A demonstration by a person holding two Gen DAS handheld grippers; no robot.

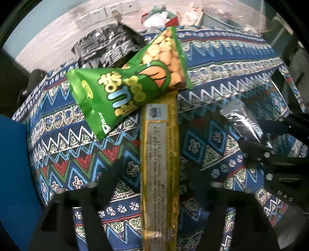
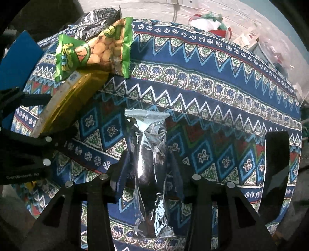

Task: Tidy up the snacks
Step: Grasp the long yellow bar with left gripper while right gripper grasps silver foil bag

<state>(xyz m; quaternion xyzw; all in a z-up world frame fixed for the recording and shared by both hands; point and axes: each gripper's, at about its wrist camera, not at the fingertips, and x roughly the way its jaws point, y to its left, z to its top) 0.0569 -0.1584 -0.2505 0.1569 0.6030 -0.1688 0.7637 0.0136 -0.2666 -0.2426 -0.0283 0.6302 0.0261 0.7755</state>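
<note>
A long golden snack pack [image 1: 160, 154] lies on the patterned cloth [image 1: 227, 77], running up between the fingers of my left gripper [image 1: 154, 173]. The jaws stand open, and a strip of cloth shows between the left finger and the pack. A green bag of round crackers [image 1: 131, 85] rests across the pack's far end. My right gripper [image 2: 148, 173] straddles a silver foil pack [image 2: 150, 150] lying on the cloth. Its blue pads [image 2: 120, 173] stand slightly off the foil, so it is open. The right wrist view also shows the golden pack [image 2: 73, 96] and green bag [image 2: 92, 50] at upper left.
A black patterned bag [image 1: 102, 44] sits behind the green bag. A blue flat object [image 1: 13, 173] lies at the table's left edge. A dark glossy curved piece [image 2: 276, 164] stands at right. Red and white clutter [image 1: 160, 17] lies beyond the table's far edge.
</note>
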